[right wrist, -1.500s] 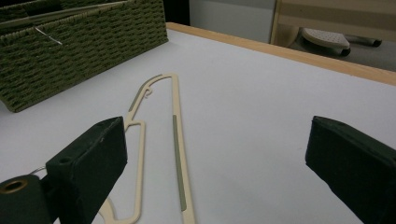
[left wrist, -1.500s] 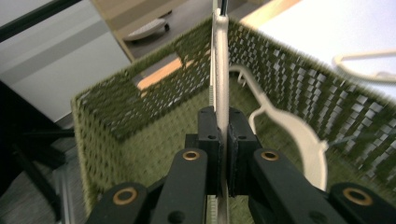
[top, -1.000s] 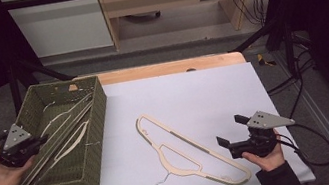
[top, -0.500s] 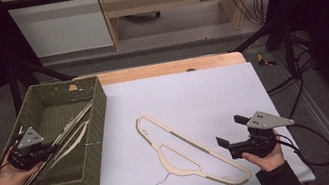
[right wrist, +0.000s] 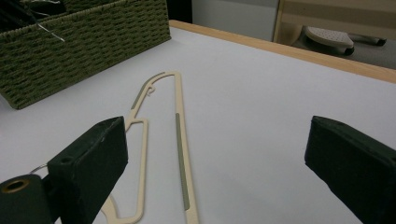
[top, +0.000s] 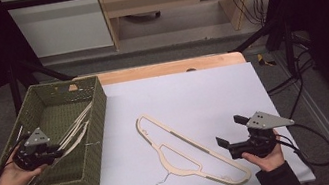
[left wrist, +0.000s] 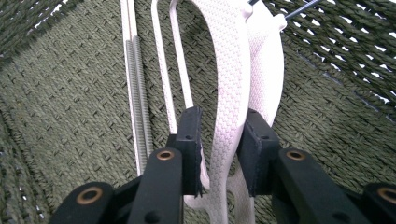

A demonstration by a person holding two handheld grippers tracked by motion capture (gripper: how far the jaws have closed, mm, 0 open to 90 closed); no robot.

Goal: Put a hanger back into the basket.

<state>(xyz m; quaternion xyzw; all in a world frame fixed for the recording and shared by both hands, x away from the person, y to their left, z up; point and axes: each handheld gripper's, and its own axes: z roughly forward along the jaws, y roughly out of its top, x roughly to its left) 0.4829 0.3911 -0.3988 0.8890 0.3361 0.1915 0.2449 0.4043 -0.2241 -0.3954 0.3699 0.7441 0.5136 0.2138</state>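
A woven green basket (top: 100, 128) stands at the table's left with several white hangers (top: 75, 130) lying in it. My left gripper (top: 55, 150) reaches into the basket from its left side. Its jaws have just been opening. A textured white hanger (left wrist: 229, 93) runs between the pads of the left gripper (left wrist: 223, 114), with a thin gap at one pad. A cream hanger (top: 187, 152) with a wire hook lies flat on the white table. My right gripper (top: 229, 130) hovers open just right of it, aimed at the cream hanger (right wrist: 180, 140), with nothing between the jaws of the right gripper (right wrist: 217, 140).
The white tabletop (top: 193, 93) has a wooden strip along its far edge. The basket wall (right wrist: 84, 42) rises to the far left in the right gripper view. Cables (top: 314, 148) trail off the table's right side. A ridged bar (left wrist: 137, 102) lies on the basket floor.
My left hand has edged a little to the right, further over the basket. The right hand and the cream hanger have stayed put.
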